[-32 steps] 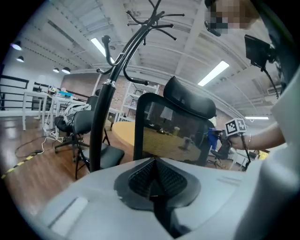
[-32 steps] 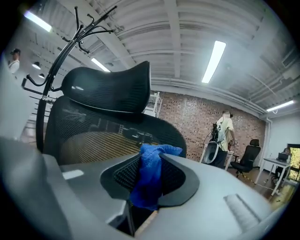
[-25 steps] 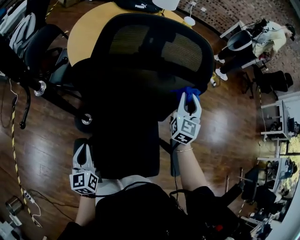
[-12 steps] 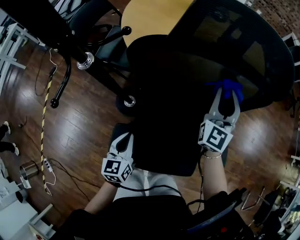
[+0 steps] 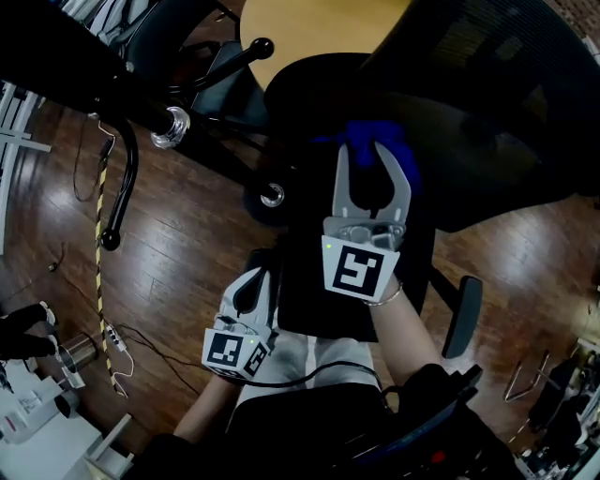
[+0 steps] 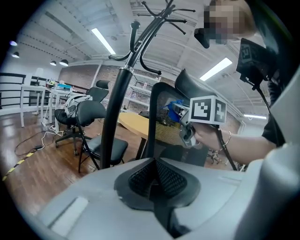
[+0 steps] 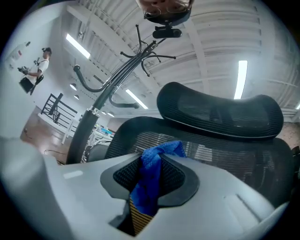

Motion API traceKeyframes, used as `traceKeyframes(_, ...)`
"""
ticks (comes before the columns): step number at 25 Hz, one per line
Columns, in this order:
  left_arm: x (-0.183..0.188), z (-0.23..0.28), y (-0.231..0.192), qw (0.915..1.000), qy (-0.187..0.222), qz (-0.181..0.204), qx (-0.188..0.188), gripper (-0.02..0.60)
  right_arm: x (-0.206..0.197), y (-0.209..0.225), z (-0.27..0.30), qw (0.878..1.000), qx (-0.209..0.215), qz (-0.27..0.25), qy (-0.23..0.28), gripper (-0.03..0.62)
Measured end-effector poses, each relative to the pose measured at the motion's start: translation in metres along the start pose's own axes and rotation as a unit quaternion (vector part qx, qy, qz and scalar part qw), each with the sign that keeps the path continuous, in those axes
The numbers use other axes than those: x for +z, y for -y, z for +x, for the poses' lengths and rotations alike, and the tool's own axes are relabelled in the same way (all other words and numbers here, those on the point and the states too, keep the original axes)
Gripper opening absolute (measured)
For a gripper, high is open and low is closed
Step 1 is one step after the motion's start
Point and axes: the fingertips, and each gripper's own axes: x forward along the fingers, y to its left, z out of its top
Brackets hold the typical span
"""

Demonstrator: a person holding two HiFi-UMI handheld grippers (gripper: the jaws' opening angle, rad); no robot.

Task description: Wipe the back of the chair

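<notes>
A black office chair with a mesh back (image 5: 497, 103) fills the upper right of the head view. My right gripper (image 5: 364, 155) is shut on a blue cloth (image 5: 377, 137), which it holds against the dark back of the chair. In the right gripper view the cloth (image 7: 152, 176) hangs between the pads, just in front of the mesh back (image 7: 220, 152) and below the headrest (image 7: 220, 110). My left gripper (image 5: 255, 279) hangs low beside the chair's lower part, shut on nothing. From the left gripper view the right gripper's marker cube (image 6: 207, 109) and the cloth (image 6: 174, 107) show against the chair.
A black coat stand (image 5: 141, 108) leans across the upper left of the head view, and its pole (image 6: 117, 108) is close in the left gripper view. A yellow round table (image 5: 300, 28) lies behind the chair. Cables (image 5: 98, 244) trail on the wood floor. The chair's armrest (image 5: 462, 314) juts right.
My right gripper has swept left across the chair back with the blue cloth. The head view has swung, so the chair sits further right. The left gripper has shifted slightly.
</notes>
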Motion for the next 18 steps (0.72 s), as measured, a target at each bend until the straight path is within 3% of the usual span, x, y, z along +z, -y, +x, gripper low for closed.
traceKeyframes(3,0.002,-0.007,-0.012,1.0000,0.000,-0.003,0.001,0.008,-0.007,-0.040,0.005,0.996,0.067,-0.050,-0.039,0.101)
traceKeyframes(10,0.005,-0.020,-0.024,0.9999,-0.008,0.005,-0.010,0.008,0.004,-0.106,0.016,0.987,0.154,-0.023,-0.032,0.100)
traceKeyframes(14,0.013,-0.020,-0.025,0.9995,-0.012,0.018,-0.025,0.008,0.012,-0.127,0.011,0.975,0.221,0.019,-0.031,0.100)
traceKeyframes(16,0.009,-0.016,-0.026,0.9992,-0.013,0.024,-0.028,0.008,0.010,-0.118,-0.002,0.972,0.228,0.038,-0.030,0.100)
traceKeyframes(18,0.004,-0.011,-0.016,0.9991,-0.007,0.029,-0.031,0.008,0.009,-0.079,-0.025,0.977,0.191,0.090,-0.019,0.100)
